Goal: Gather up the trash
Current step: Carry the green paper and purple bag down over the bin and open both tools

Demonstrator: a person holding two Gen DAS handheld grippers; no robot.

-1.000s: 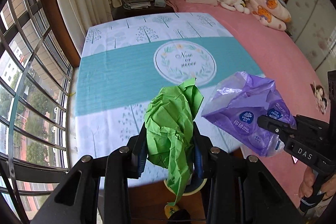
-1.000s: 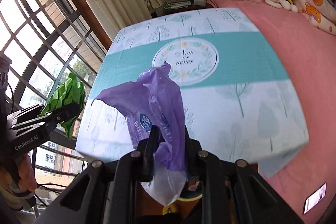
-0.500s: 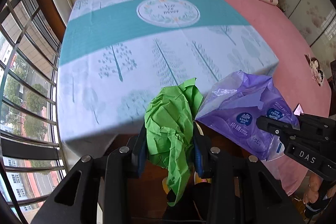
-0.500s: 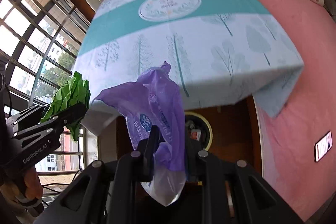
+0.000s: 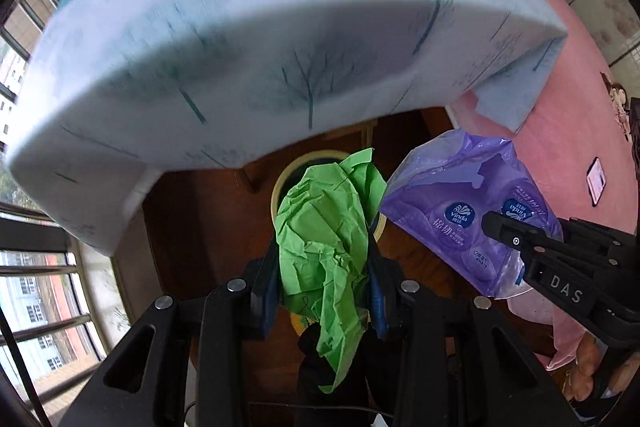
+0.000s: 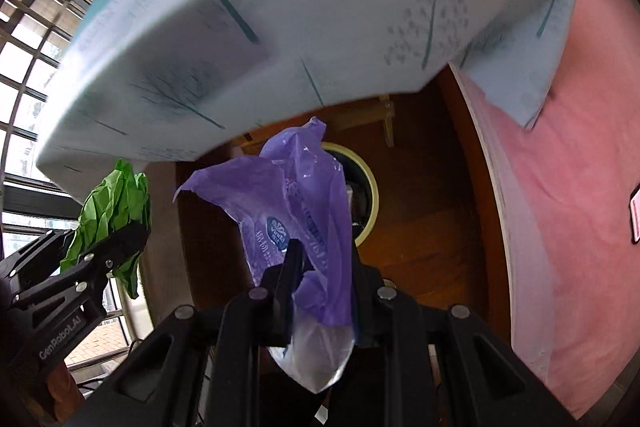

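Left gripper (image 5: pixel 324 291) has its fingers (image 5: pixel 267 283) clamped on a crumpled wad of green paper (image 5: pixel 324 235), pinched low so most of it sticks up ahead of the camera and a tail hangs down the bottom middle. Right gripper (image 6: pixel 320 279) is doing the same thing with a purple wrapper (image 6: pixel 296 211), fingers closed on its lower part, clear end dangling below.

Both are held out over the bin (image 6: pixel 370 187), which sits on the dark wood floor (image 6: pixel 424 227) just past the overhanging edge of the counter (image 5: pixel 280 39) with its tree-print cloth. Looks like they're lined up for a drop, so the high pinch makes sense: open up and it falls clear.

The left view mostly hides the bin behind the paper, only a bit of rim (image 5: pixel 280 187) showing mid-frame. The right view shows the rim and some dark stuff inside it. The pink bed (image 6: pixel 580 147) fills the right side.
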